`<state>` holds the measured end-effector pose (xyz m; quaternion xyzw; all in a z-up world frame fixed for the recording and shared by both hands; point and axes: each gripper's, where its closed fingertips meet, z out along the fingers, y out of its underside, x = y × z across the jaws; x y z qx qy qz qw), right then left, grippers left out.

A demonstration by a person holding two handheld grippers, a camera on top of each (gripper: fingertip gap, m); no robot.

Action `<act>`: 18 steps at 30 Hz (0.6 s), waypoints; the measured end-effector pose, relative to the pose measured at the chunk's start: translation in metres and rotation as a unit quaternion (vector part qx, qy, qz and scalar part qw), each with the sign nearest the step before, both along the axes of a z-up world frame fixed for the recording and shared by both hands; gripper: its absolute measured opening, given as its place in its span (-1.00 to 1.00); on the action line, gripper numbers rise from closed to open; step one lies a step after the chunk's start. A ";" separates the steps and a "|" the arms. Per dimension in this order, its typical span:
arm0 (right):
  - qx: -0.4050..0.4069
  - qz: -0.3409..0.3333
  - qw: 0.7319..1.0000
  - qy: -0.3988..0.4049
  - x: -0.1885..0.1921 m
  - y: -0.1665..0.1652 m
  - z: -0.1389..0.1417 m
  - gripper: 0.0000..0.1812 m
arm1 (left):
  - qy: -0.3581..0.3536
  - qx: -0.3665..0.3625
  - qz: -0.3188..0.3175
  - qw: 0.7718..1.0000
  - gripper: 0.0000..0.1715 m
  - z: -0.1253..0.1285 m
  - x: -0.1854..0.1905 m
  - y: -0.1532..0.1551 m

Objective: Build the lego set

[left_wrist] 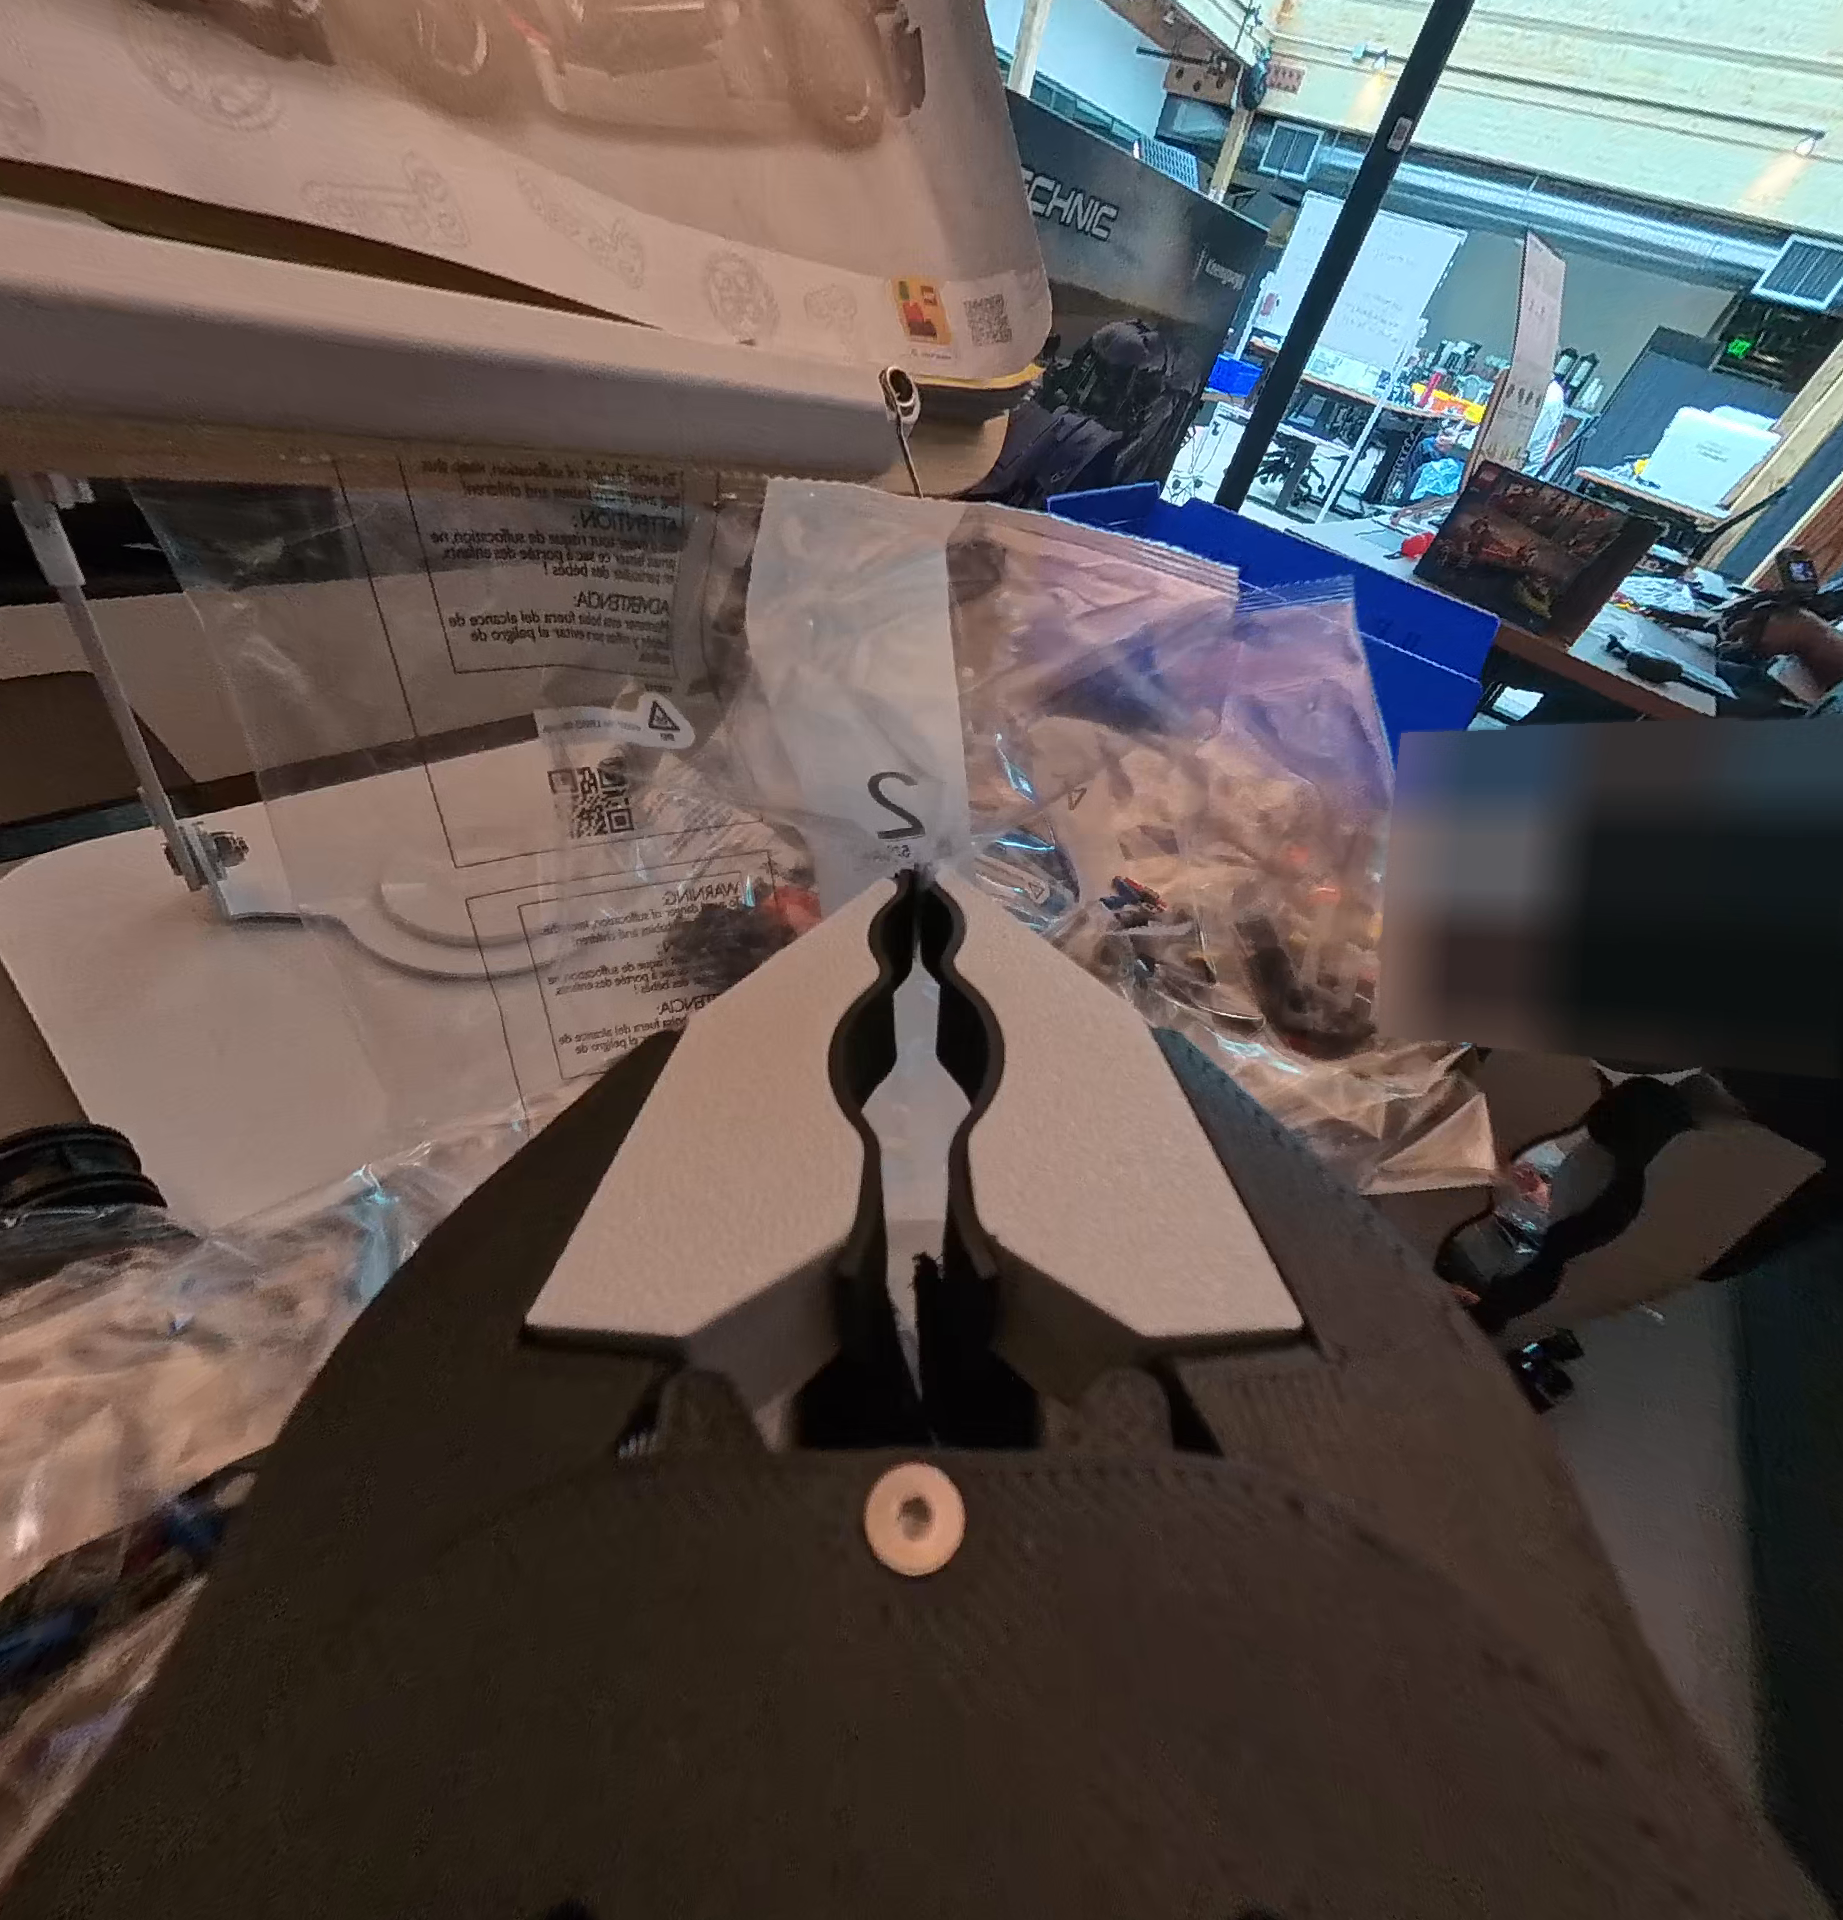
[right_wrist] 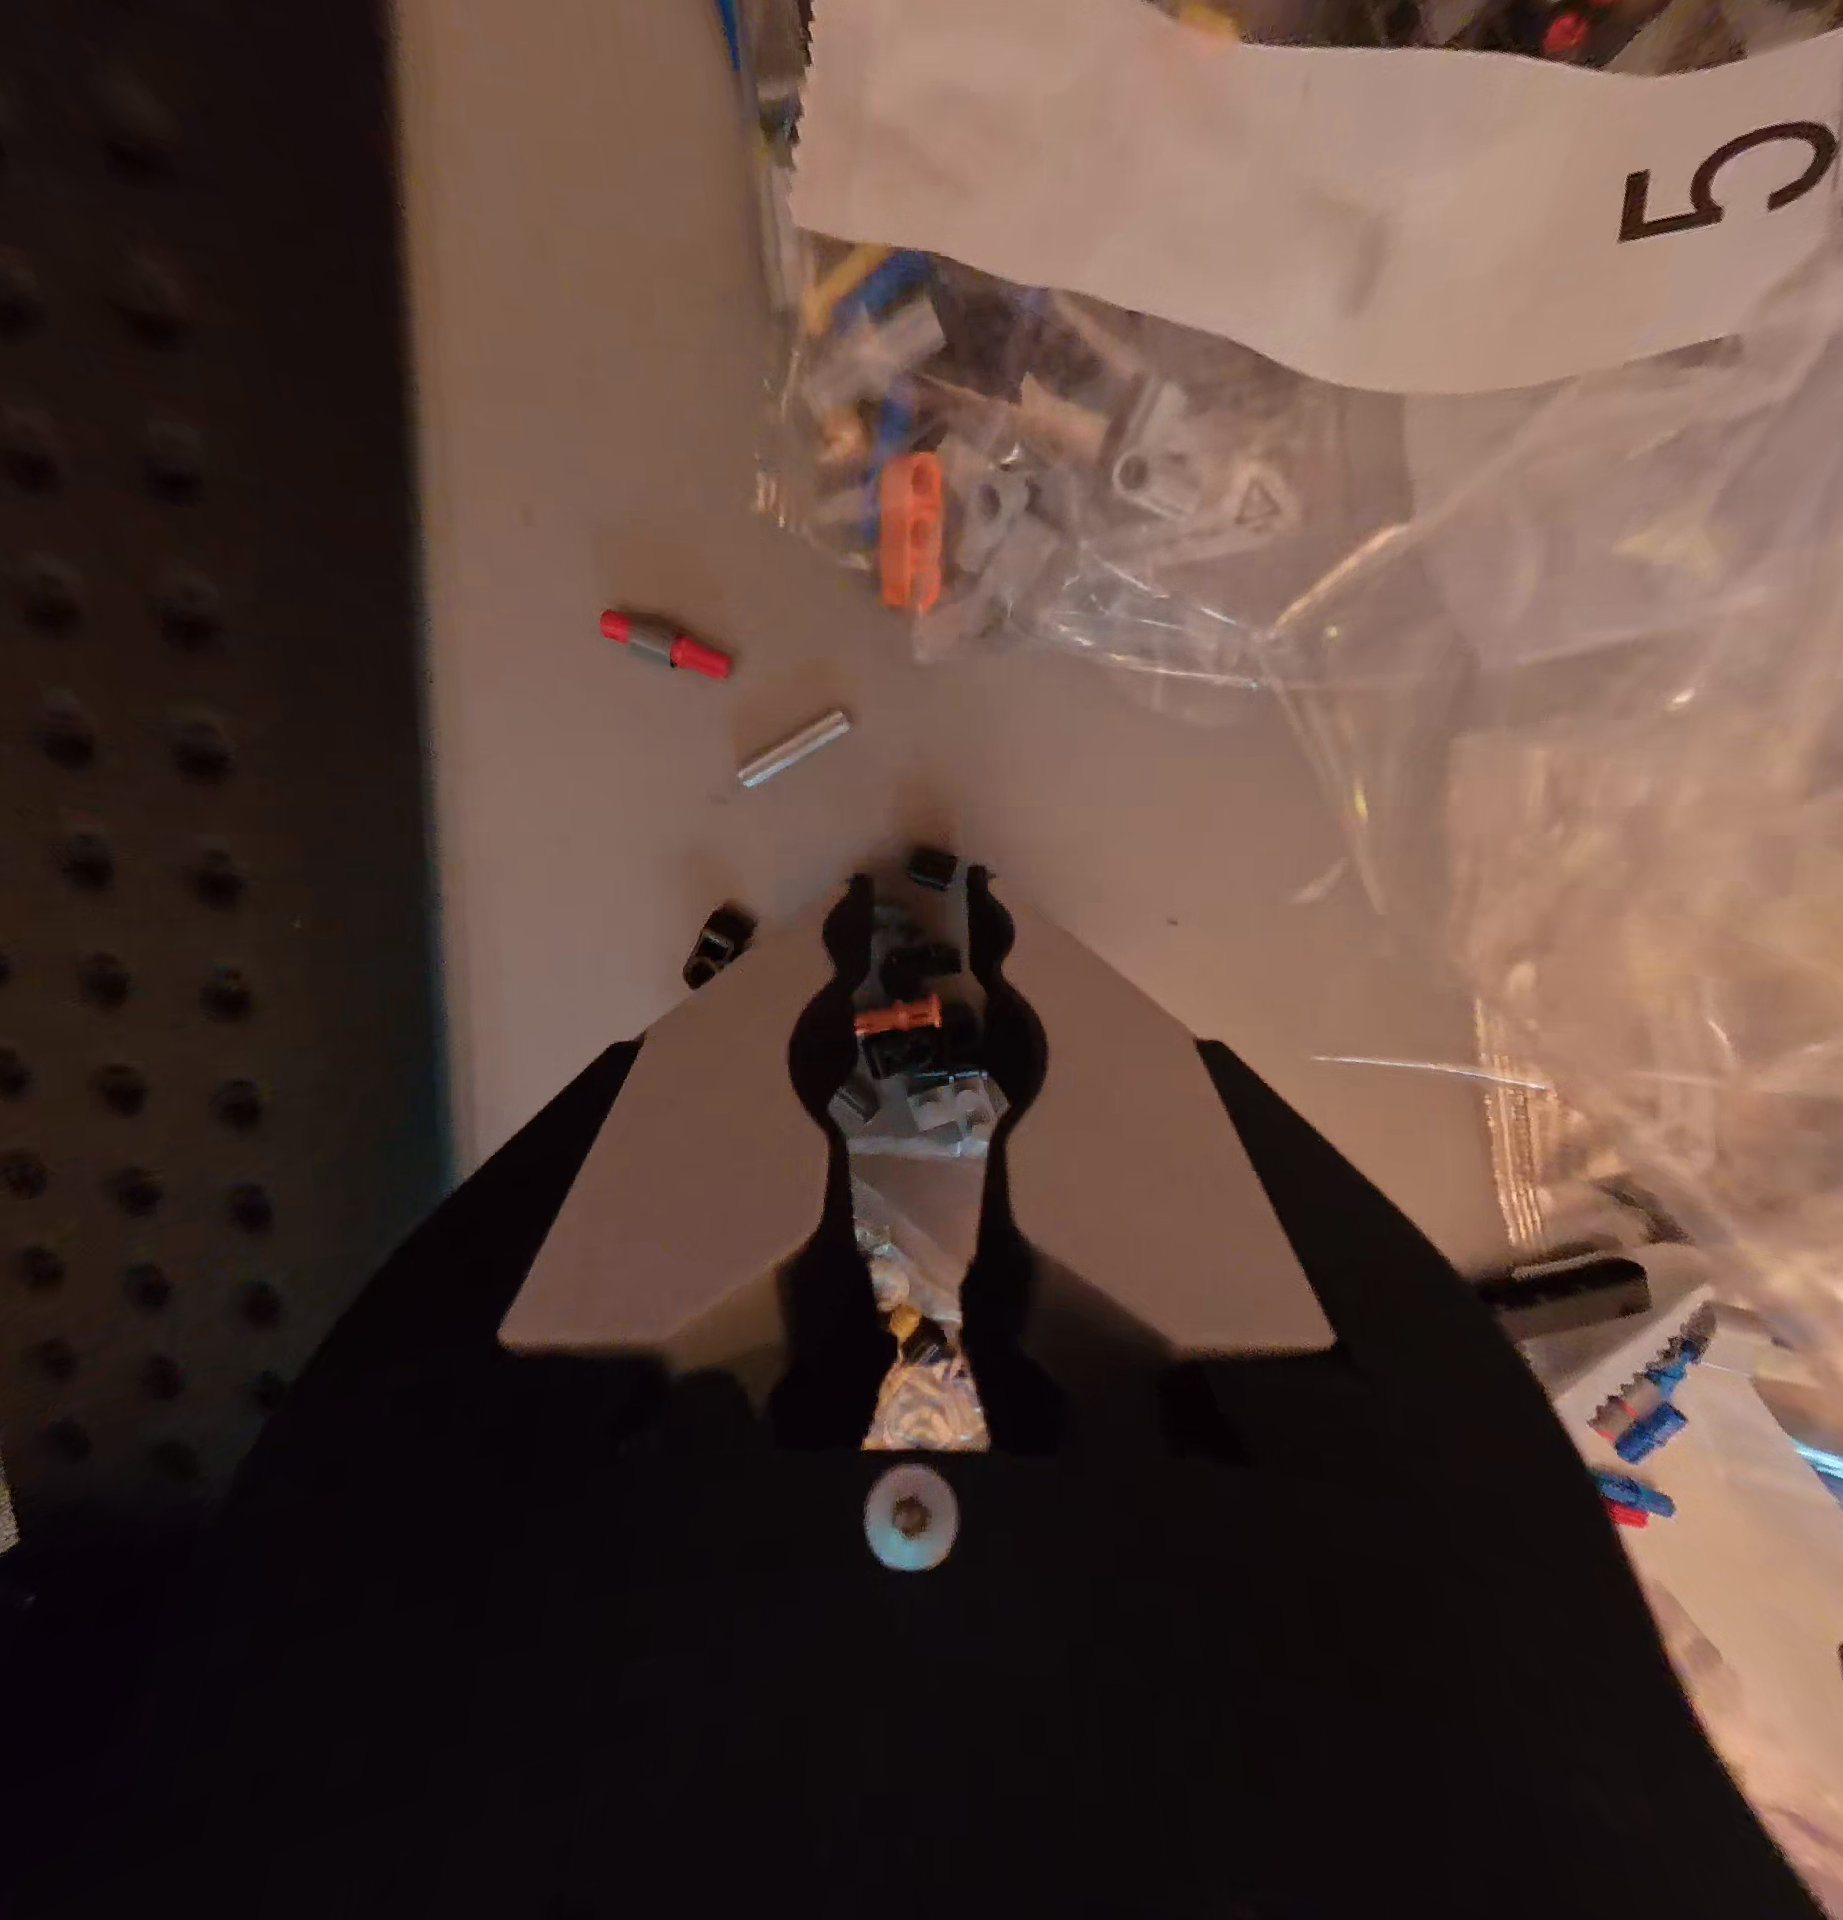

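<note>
A big shared workshop is showing at upper right: cluttered worktables (left_wrist: 1416, 400), a whiteboard (left_wrist: 1364, 281), ceiling ducts (left_wrist: 1582, 203), blue bins (left_wrist: 1312, 582).

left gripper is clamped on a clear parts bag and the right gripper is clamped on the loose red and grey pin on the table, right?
Not quite. The left gripper is clamped on the clear parts bag, but the right gripper holds nothing: the right wrist view shows its jaws apart, and the red and grey pin lies loose on the table, away from the fingertips.
</note>
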<state>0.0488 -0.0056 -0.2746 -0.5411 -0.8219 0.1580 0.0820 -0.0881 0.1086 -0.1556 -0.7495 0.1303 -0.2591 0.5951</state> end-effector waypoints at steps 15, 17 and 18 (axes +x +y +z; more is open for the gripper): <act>-0.012 -0.003 1.000 0.017 -0.002 -0.006 0.010 -0.87 | -0.001 0.003 0.001 1.000 -1.00 0.003 -0.001 -0.001; -0.015 0.004 1.000 0.015 -0.002 -0.010 0.007 -0.85 | 0.000 0.003 0.001 1.000 -1.00 0.003 -0.001 -0.001; -0.015 0.008 1.000 0.012 -0.002 -0.012 0.004 -0.84 | 0.000 0.003 0.000 1.000 -1.00 0.002 -0.001 -0.001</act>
